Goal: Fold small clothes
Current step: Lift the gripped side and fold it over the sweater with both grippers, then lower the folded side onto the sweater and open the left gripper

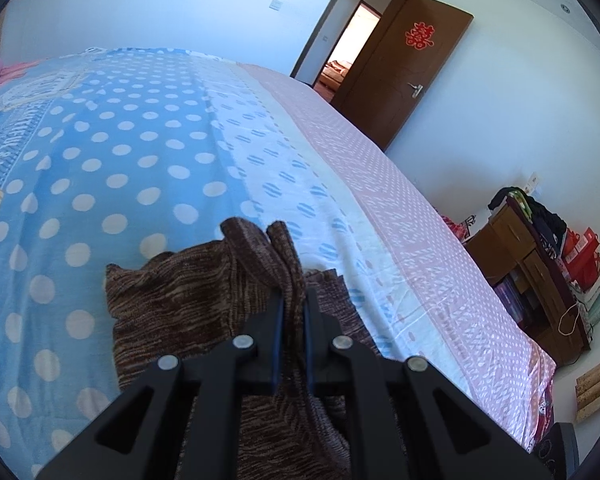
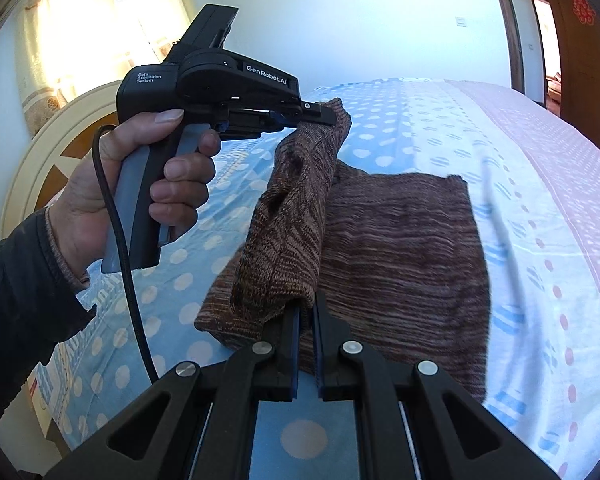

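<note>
Bed [image 1: 100, 152]: polka-dot blue sheet.
Left tool [image 2: 319, 114]: level, clamped on knit.
Right tool [image 2: 305, 312]: clamped on knit.
Knit [image 2: 399, 232]: brown, edge lifted.

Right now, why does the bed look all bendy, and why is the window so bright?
Left wrist view: the fisheye lens bows the polka-dot bedspread and tilts the door, with dark corners round the picture. Right wrist view: sunlight through the curtains washes out to glare, the brown knit garment stays sharp, and a pale streak beside it is blurred.
</note>
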`<control>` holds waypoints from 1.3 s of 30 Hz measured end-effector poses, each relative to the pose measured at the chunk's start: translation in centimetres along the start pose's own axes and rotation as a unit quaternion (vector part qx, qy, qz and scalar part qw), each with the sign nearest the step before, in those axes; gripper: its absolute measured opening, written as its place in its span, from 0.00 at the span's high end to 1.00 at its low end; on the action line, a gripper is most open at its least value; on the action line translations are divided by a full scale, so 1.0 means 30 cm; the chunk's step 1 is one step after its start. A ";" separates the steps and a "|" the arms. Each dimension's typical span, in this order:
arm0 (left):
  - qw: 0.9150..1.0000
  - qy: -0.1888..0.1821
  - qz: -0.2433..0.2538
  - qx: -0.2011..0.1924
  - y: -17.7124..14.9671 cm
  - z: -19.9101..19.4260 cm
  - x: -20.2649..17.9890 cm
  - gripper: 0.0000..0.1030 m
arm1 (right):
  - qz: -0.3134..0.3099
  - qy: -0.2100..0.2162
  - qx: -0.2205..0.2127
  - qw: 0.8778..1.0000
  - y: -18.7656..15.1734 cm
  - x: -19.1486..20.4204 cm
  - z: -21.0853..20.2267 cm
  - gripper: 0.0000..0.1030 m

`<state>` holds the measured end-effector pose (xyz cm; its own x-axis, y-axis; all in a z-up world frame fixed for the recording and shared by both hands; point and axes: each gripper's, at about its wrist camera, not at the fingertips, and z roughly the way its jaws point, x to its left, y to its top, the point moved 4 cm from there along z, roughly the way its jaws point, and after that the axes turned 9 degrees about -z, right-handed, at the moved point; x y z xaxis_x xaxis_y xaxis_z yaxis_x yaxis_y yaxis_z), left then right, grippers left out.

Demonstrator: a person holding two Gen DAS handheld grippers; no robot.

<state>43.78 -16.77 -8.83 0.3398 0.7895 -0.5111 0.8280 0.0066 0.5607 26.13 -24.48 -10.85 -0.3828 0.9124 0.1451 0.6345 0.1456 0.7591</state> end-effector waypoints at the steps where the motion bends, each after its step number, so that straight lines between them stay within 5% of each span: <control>1: 1.000 0.001 0.002 0.001 -0.003 0.009 -0.010 0.91 | 0.005 -0.001 0.002 1.000 -0.008 -0.013 -0.004 0.95; 10: 1.000 0.011 0.018 0.020 -0.032 0.108 -0.082 0.91 | 0.067 0.017 0.014 0.997 -0.056 -0.113 -0.024 0.96; 23: 0.996 0.032 0.059 0.055 -0.110 0.298 -0.183 0.92 | 0.199 0.034 0.030 0.979 -0.156 -0.244 -0.016 0.96; 32: 0.993 0.054 0.097 0.042 -0.146 0.278 -0.254 0.91 | 0.249 0.042 0.036 0.967 -0.206 -0.305 -0.010 0.96; 34: 0.992 0.063 0.111 0.025 -0.153 0.217 -0.248 0.72 | 0.254 0.046 0.031 0.966 -0.208 -0.312 -0.018 0.96; 36: 0.988 0.091 0.127 -0.003 -0.171 0.133 -0.220 0.36 | 0.255 0.038 0.022 0.966 -0.213 -0.326 -0.035 0.94; 38: 0.981 0.125 0.145 -0.026 -0.207 0.040 -0.172 0.33 | 0.236 0.005 0.011 0.972 -0.198 -0.330 -0.069 0.86; 39: 0.977 0.145 0.153 -0.032 -0.233 -0.002 -0.142 0.32 | 0.226 -0.016 0.003 0.974 -0.187 -0.331 -0.090 0.60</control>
<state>36.51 -20.15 -10.55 0.4182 0.9013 -0.1133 0.6747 -0.2246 0.7031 24.55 -35.40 -14.83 -0.0429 0.8955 0.4429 0.7367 -0.2711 0.6195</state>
